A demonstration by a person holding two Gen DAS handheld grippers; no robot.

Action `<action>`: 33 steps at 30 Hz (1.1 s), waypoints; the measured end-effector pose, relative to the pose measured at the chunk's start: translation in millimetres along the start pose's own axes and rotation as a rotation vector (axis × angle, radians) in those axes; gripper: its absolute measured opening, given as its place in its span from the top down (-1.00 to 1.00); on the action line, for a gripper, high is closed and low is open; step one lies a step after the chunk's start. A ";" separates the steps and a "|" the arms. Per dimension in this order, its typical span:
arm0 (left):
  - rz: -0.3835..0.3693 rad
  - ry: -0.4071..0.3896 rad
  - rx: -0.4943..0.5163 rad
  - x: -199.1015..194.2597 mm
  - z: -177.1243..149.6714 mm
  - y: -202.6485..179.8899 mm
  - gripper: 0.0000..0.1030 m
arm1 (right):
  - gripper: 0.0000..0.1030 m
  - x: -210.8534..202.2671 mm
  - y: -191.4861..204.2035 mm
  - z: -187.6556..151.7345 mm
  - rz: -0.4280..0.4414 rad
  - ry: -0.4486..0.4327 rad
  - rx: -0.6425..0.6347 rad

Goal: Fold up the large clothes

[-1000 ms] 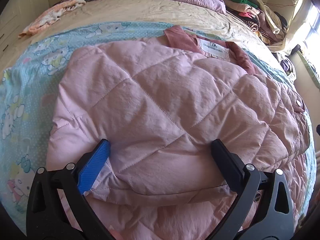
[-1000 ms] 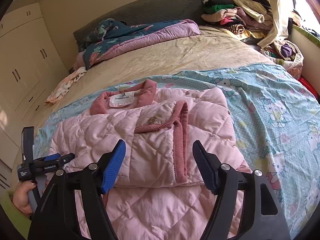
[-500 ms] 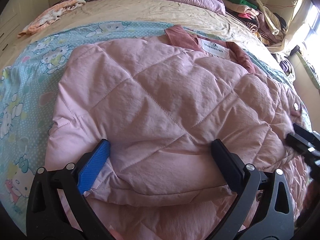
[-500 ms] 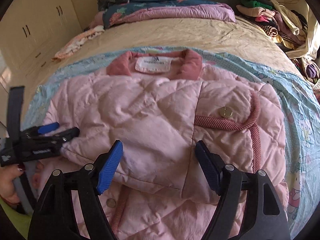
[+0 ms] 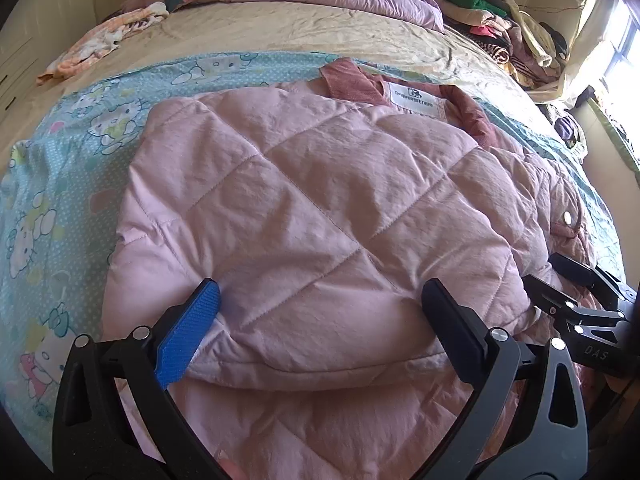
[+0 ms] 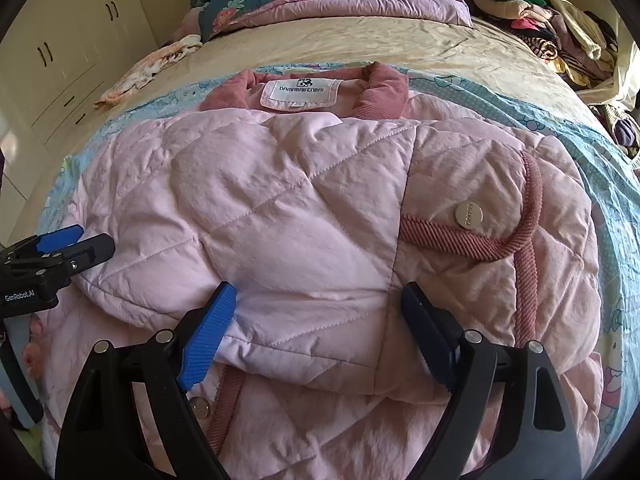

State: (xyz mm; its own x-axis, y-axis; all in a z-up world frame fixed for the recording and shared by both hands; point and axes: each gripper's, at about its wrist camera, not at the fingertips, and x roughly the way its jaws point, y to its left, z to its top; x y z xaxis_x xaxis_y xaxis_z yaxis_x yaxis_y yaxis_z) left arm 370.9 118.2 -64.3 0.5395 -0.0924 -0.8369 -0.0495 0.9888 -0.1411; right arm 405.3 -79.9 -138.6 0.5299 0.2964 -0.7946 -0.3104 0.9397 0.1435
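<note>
A pink quilted jacket (image 6: 304,216) lies partly folded on a cartoon-print blanket (image 5: 60,184) spread across the bed, collar and label at the far end, sleeves and sides turned in over the body. The left gripper (image 5: 320,320) and the right gripper (image 6: 316,316) both stand wide open at the near folded edge, their fingers straddling the padded bulge and gripping nothing.

The puffy filling looks springy: if either gripper closes on only the top layer, the fold could slide apart or spring open when lifted. The corded trim and metal snap button (image 6: 468,214) on the turned-in front could catch a finger. With the two grippers working close together along one edge, they could also bump each other.

A heap of clothes (image 6: 552,28) crowds the far right of the bed, a floral quilt (image 6: 320,4) lies by the headboard and a peach garment (image 5: 104,44) rests near the wardrobe side; none lies on the jacket.
</note>
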 end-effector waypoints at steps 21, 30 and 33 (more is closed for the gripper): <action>-0.085 -0.044 -0.013 -56.5 -13.3 -15.7 -0.83 | -0.88 -87.6 3.0 -21.7 0.093 -0.119 0.093; -0.091 -0.091 -0.008 -83.1 -16.1 -18.8 -0.83 | -0.88 -111.8 5.6 -26.9 0.068 -0.164 0.093; -0.100 -0.097 -0.009 -89.3 -17.9 -19.1 -0.83 | -0.88 -118.9 8.2 -28.5 0.064 -0.171 0.082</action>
State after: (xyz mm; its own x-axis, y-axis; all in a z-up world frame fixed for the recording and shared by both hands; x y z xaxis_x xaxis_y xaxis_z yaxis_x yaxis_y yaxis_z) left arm 308.7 105.4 3.7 0.6211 -0.1786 -0.7631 0.0016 0.9740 -0.2267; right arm 317.2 -112.3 -59.7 0.6399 0.3736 -0.6715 -0.2856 0.9269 0.2436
